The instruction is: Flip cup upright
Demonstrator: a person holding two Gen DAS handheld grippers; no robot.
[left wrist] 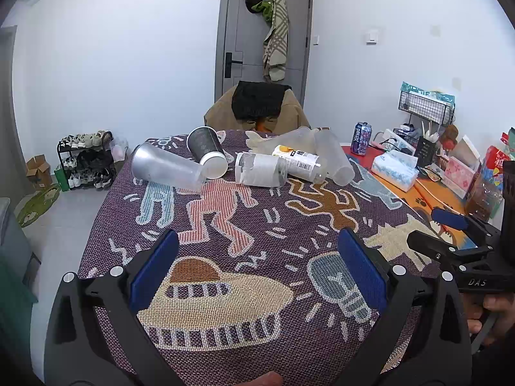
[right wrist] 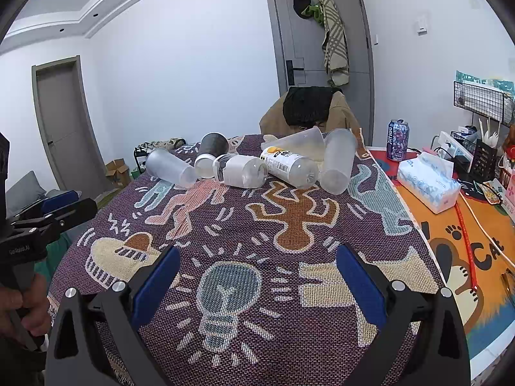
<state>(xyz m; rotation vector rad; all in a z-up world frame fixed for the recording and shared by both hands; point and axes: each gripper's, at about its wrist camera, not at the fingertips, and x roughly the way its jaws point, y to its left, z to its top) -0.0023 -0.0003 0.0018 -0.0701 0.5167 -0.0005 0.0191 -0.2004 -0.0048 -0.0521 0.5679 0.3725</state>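
left gripper fingers released | right gripper released | cups — lying toppled

Both feeds reach me bright and evenly lit, a soft, cool light with no single source I can pick out. Shadows are faint: only thin soft ones under the frosted translucent plastic cups lying on the purple patterned woven cloth. The plain white wall shows no hot glare. Fisheye bending is strong; the grey panelled door leans and the corners go black. Focus is crisp mid-frame, and the weave reads clearly. A small blurred patch sits at my left view's bottom edge.
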